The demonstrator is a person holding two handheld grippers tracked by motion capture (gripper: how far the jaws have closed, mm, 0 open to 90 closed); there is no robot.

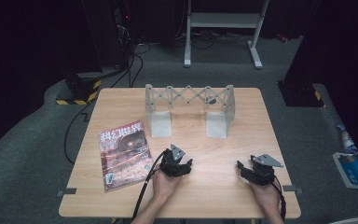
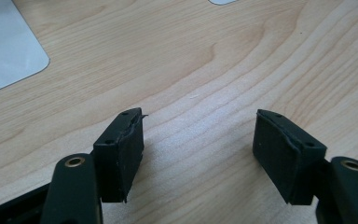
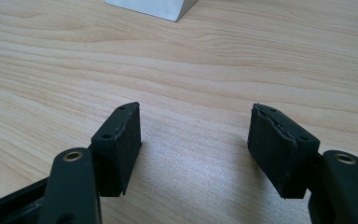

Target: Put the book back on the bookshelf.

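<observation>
A magazine [image 1: 123,154] with a red cover lies flat near the left edge of the wooden table [image 1: 214,196]. At the back of the table stands a grey folding rack [image 1: 189,109] with a criss-cross top and two plate feet. My left gripper [image 1: 182,164] rests low over the table just right of the magazine, jaws apart with only bare wood between the pads [image 2: 121,154]. Toward the front right my right gripper [image 1: 243,169] sits the same way, open, and nothing lies between its pads [image 3: 119,149].
One grey foot of the rack [image 2: 7,46] shows at the upper left of the left gripper view, another foot corner [image 3: 154,7] at the top of the right gripper view. Cables [image 1: 74,126] run over the floor left of the table. A white stand [image 1: 223,28] is behind it.
</observation>
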